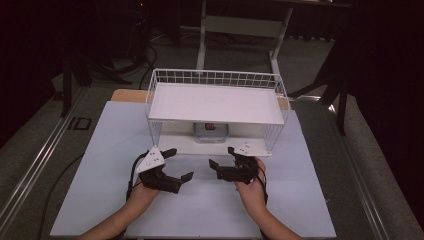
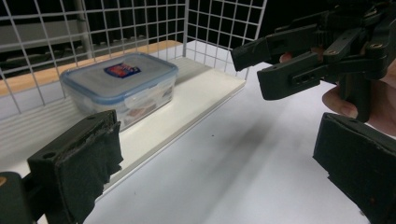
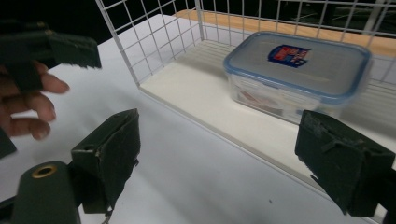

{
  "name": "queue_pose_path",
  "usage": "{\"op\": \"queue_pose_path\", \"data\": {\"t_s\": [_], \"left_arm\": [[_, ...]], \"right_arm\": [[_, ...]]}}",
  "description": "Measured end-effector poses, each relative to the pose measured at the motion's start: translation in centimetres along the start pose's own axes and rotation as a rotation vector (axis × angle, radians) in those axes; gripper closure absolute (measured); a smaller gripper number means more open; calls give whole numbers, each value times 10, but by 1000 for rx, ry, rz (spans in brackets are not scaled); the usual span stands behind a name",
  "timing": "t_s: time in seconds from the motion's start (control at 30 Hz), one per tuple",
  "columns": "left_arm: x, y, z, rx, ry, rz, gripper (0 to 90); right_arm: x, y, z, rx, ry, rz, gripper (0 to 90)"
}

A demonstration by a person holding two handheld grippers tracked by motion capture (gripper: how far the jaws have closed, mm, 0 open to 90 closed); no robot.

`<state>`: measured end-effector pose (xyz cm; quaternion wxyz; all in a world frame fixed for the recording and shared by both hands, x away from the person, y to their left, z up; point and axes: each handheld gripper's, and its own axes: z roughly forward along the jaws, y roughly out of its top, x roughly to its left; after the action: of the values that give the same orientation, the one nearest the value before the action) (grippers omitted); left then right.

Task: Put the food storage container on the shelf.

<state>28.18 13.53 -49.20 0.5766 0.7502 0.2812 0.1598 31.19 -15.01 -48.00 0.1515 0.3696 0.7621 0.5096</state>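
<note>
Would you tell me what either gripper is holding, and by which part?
Nothing: the left gripper and right gripper are both open, short of the lidded container.

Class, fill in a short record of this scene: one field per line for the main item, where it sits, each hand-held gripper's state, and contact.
Main item: clear plastic food box with a blue-rimmed lid and a label on top
Location: lower level of the white wire shelf rack, under the upper shelf
Surface: pale table
Left hand-held gripper: open, in front of the rack, holding nothing
Right hand-held gripper: open, in front of the rack, holding nothing
Contact: neither hand-held gripper touches the box
</note>
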Motion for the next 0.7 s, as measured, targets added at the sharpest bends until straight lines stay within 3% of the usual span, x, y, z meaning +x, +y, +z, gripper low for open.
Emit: {"op": "queue_pose_path", "data": {"t_s": [0.2,0.5,0.7], "left_arm": [[0,5,-12,6,-19,-25,19],[1,-2,-34,28,-4,-37,19],[0,-9,-42,43,-3,-56,19]], "right_arm": [[-6,-3,-13,-3,-23,-14,144],[-11,-11,-37,2,-35,-32,146],[-14,-20,-47,20,-33,-4,145]]}}
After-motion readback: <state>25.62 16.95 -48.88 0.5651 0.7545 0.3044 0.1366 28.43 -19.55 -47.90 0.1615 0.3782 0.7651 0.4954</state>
